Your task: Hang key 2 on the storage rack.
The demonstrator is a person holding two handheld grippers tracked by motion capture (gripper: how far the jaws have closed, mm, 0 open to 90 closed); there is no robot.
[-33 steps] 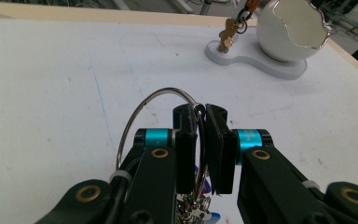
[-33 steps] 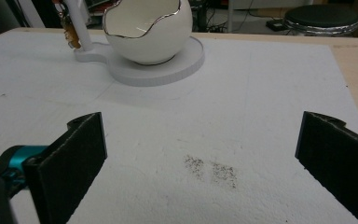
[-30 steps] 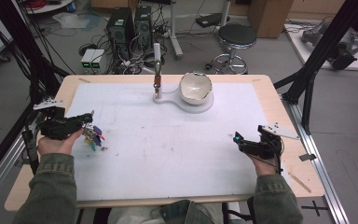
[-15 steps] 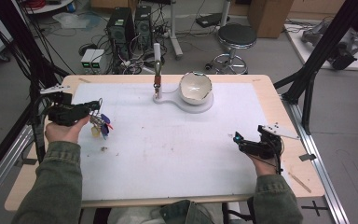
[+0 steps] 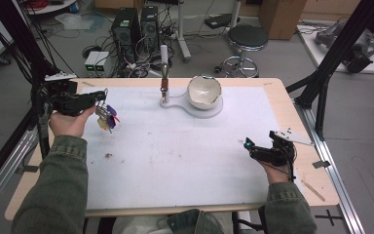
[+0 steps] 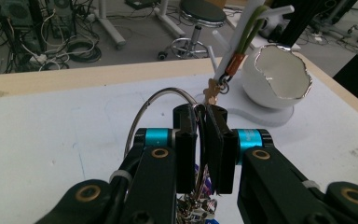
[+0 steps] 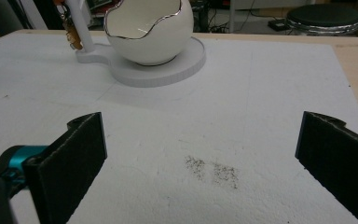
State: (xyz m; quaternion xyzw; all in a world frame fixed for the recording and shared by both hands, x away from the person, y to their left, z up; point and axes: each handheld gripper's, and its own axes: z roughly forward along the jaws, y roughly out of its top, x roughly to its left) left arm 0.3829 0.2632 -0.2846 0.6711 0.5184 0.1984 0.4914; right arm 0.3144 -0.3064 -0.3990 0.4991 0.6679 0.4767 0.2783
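My left gripper (image 5: pixel 99 96) is over the left side of the white mat, shut on a thin metal key ring (image 6: pixel 154 103). From the ring a bunch of keys and coloured charms (image 5: pixel 106 117) hangs clear of the mat. In the left gripper view the jaws (image 6: pixel 204 144) pinch the ring wire. Beyond them rises a white stand post (image 6: pixel 228 60) with a brass key (image 6: pixel 211 93) hanging on it. A white eggshell-shaped bowl (image 5: pixel 204 91) sits on the stand's base (image 5: pixel 209 113). My right gripper (image 5: pixel 248 144) rests open at the mat's right side, with nothing between its jaws (image 7: pixel 205 158).
The white mat (image 5: pixel 175 156) covers most of the wooden table (image 5: pixel 292 102). A dark smudge (image 7: pixel 212 169) marks the mat in front of the right gripper. Black frame posts (image 5: pixel 321 87) stand at both table sides. A stool and computers stand on the floor behind.
My left hand has risen and moved toward the far side and right, carrying the key bunch off the mat. The right hand has stayed where it was.
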